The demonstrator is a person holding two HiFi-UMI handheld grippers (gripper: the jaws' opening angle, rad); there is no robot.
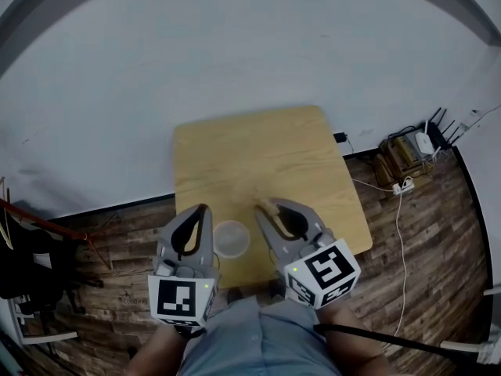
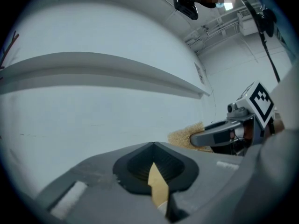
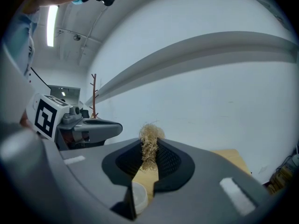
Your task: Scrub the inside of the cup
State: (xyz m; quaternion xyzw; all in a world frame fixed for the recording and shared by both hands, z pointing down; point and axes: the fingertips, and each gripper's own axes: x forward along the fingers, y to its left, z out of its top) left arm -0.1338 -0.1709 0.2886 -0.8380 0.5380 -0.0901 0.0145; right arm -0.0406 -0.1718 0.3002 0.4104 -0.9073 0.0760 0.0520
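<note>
Two grippers are held over the table (image 1: 258,147), the cup (image 1: 231,239) seen between them. A scrubber (image 3: 149,141) is pinched in the right gripper (image 1: 267,207); the left gripper (image 1: 205,209) is closed on nothing.

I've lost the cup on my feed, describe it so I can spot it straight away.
Look at the small wooden table in front of the pale wall. Near its front edge, between the left gripper and the right gripper, sits the cup. It is the only clear, round, open-topped thing there; the straw-coloured scrubber pinched in the right gripper is fibrous.
</note>
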